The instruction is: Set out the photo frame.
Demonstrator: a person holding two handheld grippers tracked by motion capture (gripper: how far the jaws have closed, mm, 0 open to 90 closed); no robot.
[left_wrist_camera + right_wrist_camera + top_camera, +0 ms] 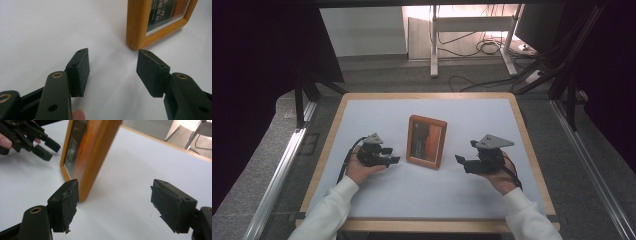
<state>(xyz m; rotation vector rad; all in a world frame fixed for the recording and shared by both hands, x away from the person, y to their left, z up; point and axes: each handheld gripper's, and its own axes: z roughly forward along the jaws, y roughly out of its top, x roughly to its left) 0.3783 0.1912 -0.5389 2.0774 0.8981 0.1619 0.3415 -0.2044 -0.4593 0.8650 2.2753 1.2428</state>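
A bench with a pale white top and a light wooden rim fills the middle of the high view. Beyond its far edge lies a grey floor. On that floor stand the white legs of another table, with dark cables looped on the ground beneath it. A dark monitor, or what looks like one, sits at the upper right. Metal rails run along the floor on both sides of the bench.
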